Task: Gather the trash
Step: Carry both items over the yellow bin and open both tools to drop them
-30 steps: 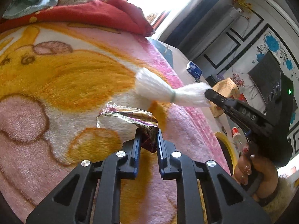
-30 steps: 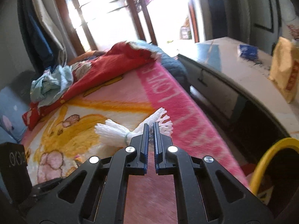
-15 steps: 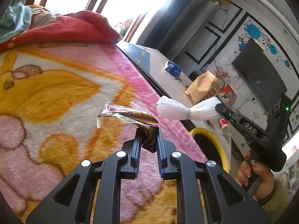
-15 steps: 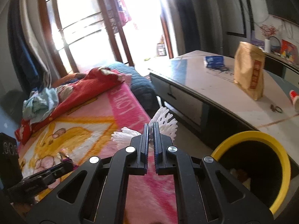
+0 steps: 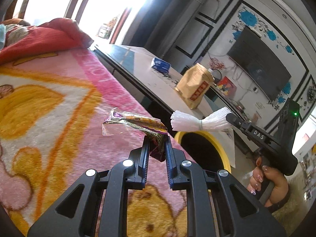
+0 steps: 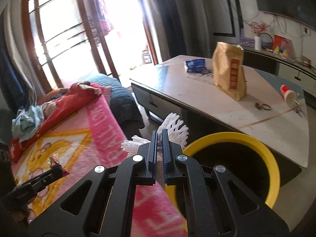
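My left gripper point(image 5: 156, 138) is shut on a crumpled purple and orange snack wrapper point(image 5: 136, 123), held above the pink blanket point(image 5: 59, 108). My right gripper point(image 6: 159, 133) is shut on a white foam net sleeve point(image 6: 173, 126) tied in the middle; the sleeve also shows in the left wrist view point(image 5: 197, 121). The right gripper point(image 5: 229, 116) holds it near the rim of a yellow bin point(image 5: 223, 146) with a dark inside, beside the bed. In the right wrist view the bin point(image 6: 274, 158) is just right of the fingers, and the left gripper point(image 6: 57, 170) with the wrapper is at lower left.
A low table point(image 6: 197, 90) stands behind the bin with a brown paper bag point(image 6: 230, 73), a blue packet point(image 6: 195, 64) and a tipped red and white cup point(image 6: 288, 96). A red quilt point(image 6: 69, 102) and clothes lie at the bed's far end.
Both grippers have moved right, off the middle of the bed toward its edge. The foam sleeve was lifted from the blanket to the bin's rim. The wrapper stays gripped.
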Motion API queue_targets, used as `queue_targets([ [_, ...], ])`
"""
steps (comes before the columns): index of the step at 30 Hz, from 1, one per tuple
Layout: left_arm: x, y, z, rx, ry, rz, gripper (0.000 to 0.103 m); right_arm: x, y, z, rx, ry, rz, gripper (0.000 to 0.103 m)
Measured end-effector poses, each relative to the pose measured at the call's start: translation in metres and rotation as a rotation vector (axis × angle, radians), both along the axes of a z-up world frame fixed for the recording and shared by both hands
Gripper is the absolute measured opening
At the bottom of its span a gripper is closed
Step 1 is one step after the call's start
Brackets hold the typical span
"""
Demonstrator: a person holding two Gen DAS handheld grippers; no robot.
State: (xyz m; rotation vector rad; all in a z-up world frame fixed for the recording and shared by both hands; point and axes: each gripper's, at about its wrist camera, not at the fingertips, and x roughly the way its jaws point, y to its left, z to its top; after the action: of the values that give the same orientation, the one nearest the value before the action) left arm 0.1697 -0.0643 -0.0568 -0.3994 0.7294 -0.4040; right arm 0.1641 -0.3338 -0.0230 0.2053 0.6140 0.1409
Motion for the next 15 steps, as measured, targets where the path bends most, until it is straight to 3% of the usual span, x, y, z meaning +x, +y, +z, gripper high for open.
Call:
queue_targets([
  [15, 0.002, -0.046, 0.011, 0.037, -0.035, -0.127, 0.015, -0.022, -0.045, 0.003, -0.006, -0.009, -0.103, 0.002],
])
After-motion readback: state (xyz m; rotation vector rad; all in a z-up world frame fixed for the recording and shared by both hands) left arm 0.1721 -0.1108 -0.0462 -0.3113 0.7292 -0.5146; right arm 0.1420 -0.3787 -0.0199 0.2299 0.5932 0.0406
